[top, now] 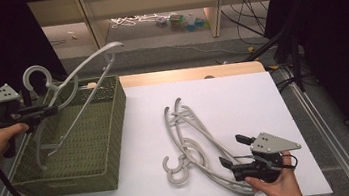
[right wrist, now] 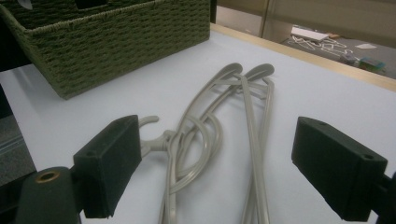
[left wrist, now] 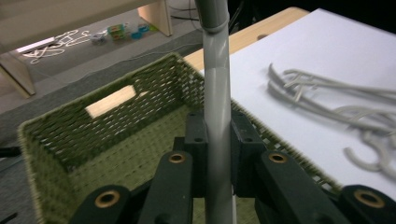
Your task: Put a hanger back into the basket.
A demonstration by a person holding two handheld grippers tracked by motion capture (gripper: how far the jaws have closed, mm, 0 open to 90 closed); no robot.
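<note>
My left gripper (top: 53, 111) is shut on a grey plastic hanger (top: 89, 68) and holds it tilted over the green woven basket (top: 116, 130). The hanger's lower end hangs down inside the basket. In the left gripper view the hanger's bar (left wrist: 217, 70) runs up between the pressed jaws, with the basket (left wrist: 60, 140) below. A loose pile of grey hangers (top: 190, 136) lies on the white board (top: 243, 99). My right gripper (top: 233, 151) rests open at the pile's near right end. In the right gripper view the pile (right wrist: 219, 126) lies between and beyond the wide-apart jaws.
The basket stands at the board's left edge, half off it. A wooden table edge (top: 184, 74) runs behind the board. Metal rails flank both sides. On the floor beyond are a shelf frame (top: 217, 7), cables and small toys (top: 183, 21).
</note>
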